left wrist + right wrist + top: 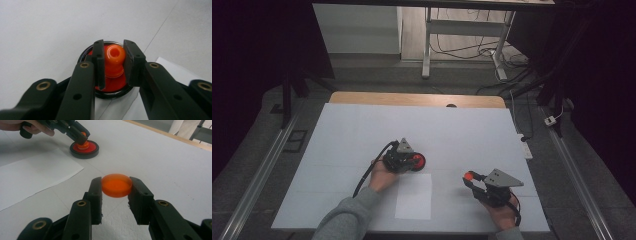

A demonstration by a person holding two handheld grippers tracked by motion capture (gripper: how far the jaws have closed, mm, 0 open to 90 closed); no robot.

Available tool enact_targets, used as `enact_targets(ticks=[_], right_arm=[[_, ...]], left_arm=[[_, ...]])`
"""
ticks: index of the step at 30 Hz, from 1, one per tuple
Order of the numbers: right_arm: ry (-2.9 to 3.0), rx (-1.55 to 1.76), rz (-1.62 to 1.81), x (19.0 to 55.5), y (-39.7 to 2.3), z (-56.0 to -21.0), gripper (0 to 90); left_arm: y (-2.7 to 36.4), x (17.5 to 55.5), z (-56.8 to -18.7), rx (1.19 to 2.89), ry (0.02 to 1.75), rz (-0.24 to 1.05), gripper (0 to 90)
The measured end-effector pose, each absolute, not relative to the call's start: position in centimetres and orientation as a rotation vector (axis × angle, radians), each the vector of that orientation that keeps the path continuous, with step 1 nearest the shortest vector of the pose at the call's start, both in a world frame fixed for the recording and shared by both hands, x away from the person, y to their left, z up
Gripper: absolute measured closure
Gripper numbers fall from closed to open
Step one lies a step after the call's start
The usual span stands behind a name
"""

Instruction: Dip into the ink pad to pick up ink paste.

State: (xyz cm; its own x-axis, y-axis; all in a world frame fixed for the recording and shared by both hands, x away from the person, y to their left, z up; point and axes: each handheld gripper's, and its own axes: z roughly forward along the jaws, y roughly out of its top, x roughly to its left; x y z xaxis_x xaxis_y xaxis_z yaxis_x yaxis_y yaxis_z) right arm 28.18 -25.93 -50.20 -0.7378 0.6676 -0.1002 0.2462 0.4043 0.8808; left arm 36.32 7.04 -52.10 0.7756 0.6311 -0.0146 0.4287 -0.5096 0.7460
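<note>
R tool (115,187) clamped on smooth, round orange cap (116,185), held just above white matte bench (362,135). Flat paper sheet (414,196) btwn hands. Farther: L tool (113,61) clamped on glossy orange knob (114,58) atop red disc w/ black rim (110,88).

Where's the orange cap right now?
The orange cap is clamped in the right gripper, above the table, right of the paper sheet.
</note>
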Motion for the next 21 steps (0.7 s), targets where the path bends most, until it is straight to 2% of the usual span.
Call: enact_targets(ticks=[21], right_arm=[[2.217,0.783,1.291,28.08,-26.09,-50.17,64.3]], left_arm=[[7.21,36.16,-52.41,2.153,0.797,0.329,73.1]])
